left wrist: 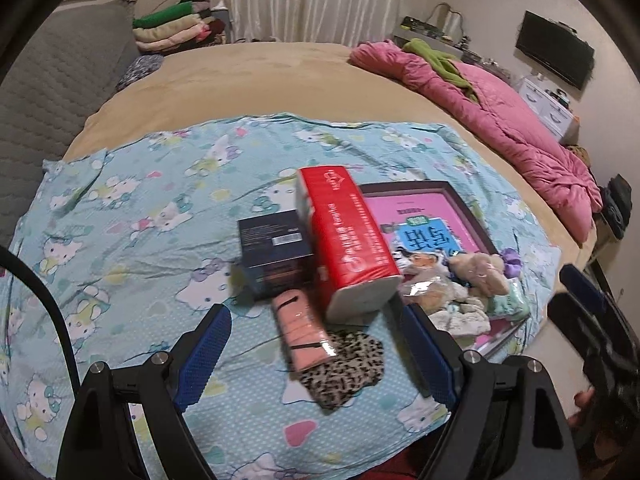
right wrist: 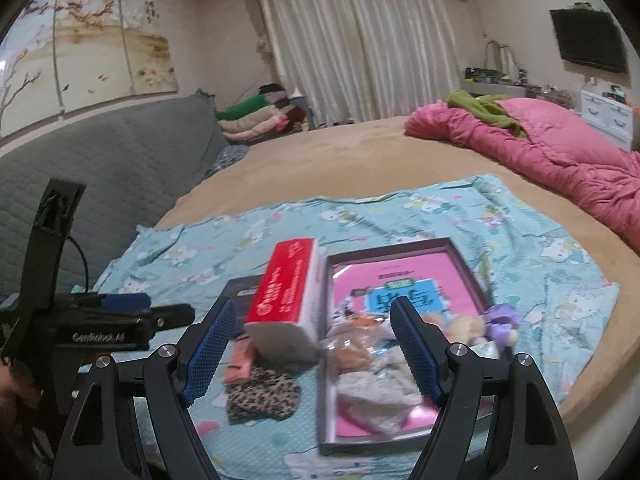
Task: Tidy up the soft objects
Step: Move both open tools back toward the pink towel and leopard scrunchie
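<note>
Bed [right wrist: 340,148], tan cover, carrying a light-blue cat-print sheet [left wrist: 132,240].

Items on sheet:
- Red tissue pack [left wrist: 348,236], centre, long side running toward 12 o'clock.
- Dark box [left wrist: 276,252], touching the pack at its 9 o'clock.
- Pink packet [left wrist: 302,330], at the pack's 7 o'clock, lying over a leopard-print cloth [left wrist: 344,368].
- Shallow tray [right wrist: 468,268] with pink book, at the pack's 3 o'clock; holds a heap of soft items [right wrist: 376,380] including pale cloths, a beige plush and a purple piece at its right rim.

Left gripper [left wrist: 316,348]: jaws wide, nothing held, above the pink packet.
Right gripper [right wrist: 312,348]: jaws wide, nothing held, before the pack and tray.

Pink quilt [right wrist: 560,156] at 2 o'clock.
</note>
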